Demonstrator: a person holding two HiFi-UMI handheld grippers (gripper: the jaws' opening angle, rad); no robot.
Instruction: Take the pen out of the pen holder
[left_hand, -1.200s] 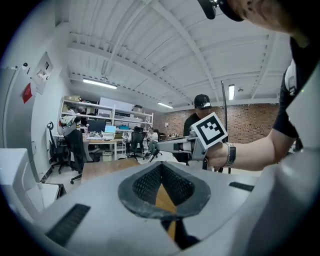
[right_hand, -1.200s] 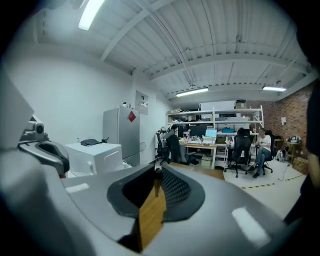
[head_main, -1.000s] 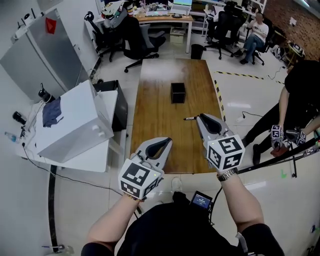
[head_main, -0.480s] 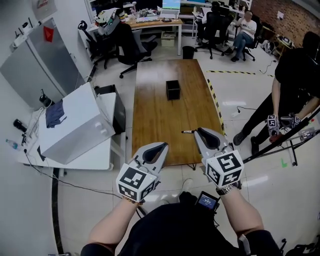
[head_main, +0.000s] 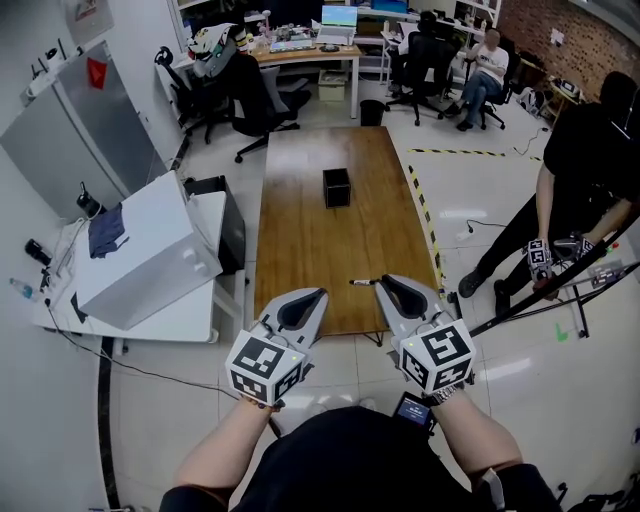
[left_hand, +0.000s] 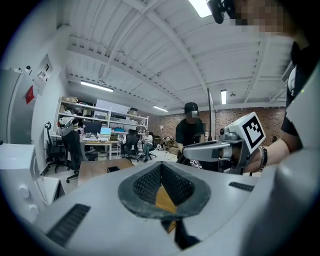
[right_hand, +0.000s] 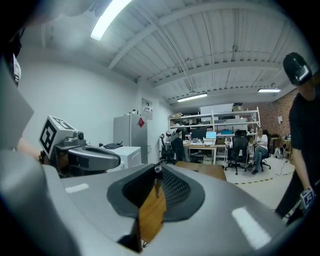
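The right tongs were clamped on the pen at their very tip — it stuck out sideways toward the left tongs, over the near end of the counter. The left tongs were pressed together with nothing between them, and the black pen holder stood well apart, farther up the counter.

Long wooden table out front, big white box off to its left, office chairs past the far end, someone in black standing right.
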